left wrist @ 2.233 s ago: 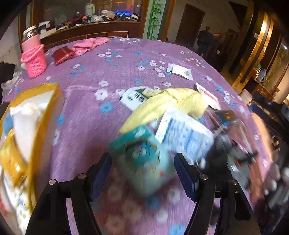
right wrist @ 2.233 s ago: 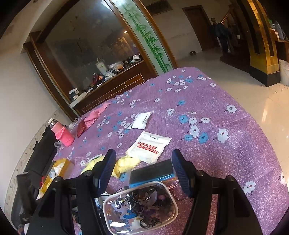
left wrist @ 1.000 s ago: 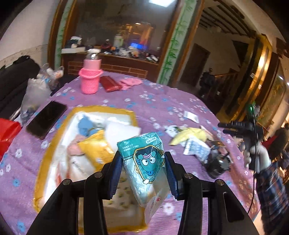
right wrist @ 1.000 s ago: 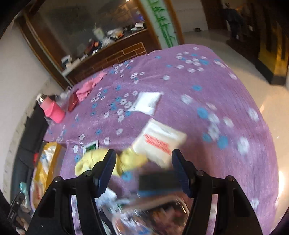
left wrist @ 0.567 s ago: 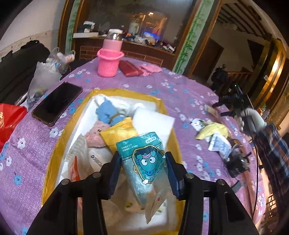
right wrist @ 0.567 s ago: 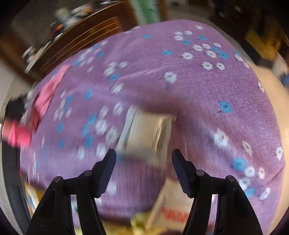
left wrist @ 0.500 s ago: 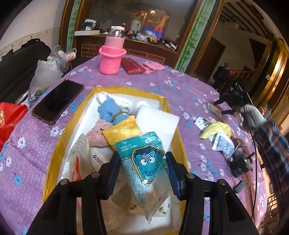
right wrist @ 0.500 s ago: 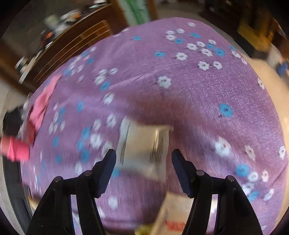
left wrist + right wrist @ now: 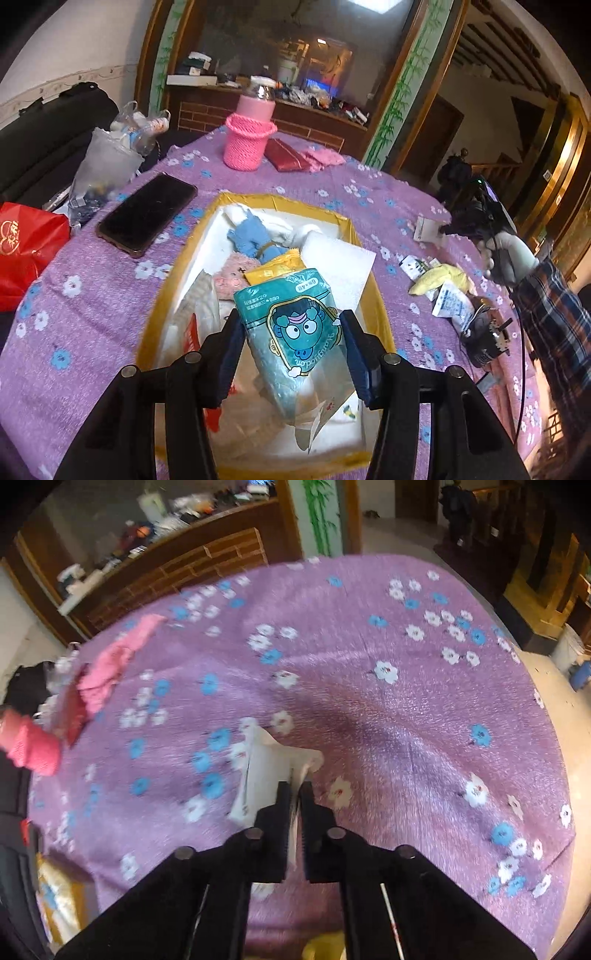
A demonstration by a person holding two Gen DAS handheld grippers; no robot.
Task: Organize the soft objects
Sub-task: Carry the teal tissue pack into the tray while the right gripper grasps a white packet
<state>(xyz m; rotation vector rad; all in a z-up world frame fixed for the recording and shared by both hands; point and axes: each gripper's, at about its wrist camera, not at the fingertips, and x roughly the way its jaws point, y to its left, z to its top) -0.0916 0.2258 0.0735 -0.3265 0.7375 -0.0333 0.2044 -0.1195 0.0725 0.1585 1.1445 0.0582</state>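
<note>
The left gripper (image 9: 291, 339) has its jaws clamped on a teal tissue pack (image 9: 291, 325), held above the yellow-rimmed box (image 9: 380, 306), inside its edges. The right gripper (image 9: 294, 794) has its jaws pinched together on a white sachet (image 9: 266, 771), with open purple counter (image 9: 406, 720) beyond the jaws.

Glossy plastic tissue pack (image 9: 291, 325), cloth tablecloth (image 9: 92, 295)

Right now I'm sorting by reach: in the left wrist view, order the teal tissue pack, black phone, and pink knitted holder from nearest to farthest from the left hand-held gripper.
1. Teal tissue pack: clamped in the left hand-held gripper, over the box.
2. Black phone: left of the box, flat on the cloth.
3. Pink knitted holder: far end, upright.
</note>
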